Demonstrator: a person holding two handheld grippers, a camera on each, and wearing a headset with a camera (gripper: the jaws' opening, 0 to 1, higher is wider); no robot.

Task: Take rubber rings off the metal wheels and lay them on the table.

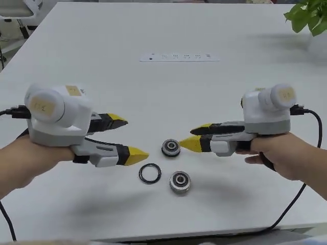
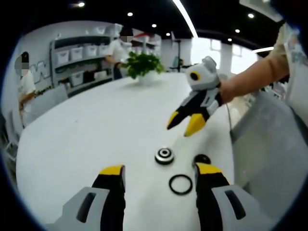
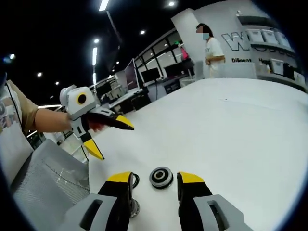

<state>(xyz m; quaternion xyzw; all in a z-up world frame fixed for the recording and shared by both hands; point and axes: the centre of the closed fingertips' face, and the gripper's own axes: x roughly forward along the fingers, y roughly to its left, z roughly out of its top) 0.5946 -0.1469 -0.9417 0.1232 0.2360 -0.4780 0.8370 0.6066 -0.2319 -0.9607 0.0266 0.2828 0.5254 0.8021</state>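
White table (image 2: 96, 130), left gripper (image 2: 160, 171) near its front edge with yellow-tipped jaws wide apart, black ring (image 2: 180, 184) flat between them, wheel (image 2: 164, 155) just beyond, second wheel (image 2: 201, 159) by one tip, right gripper (image 2: 181, 127) opposite with jaws parted, plant (image 2: 142, 65) at far edge.
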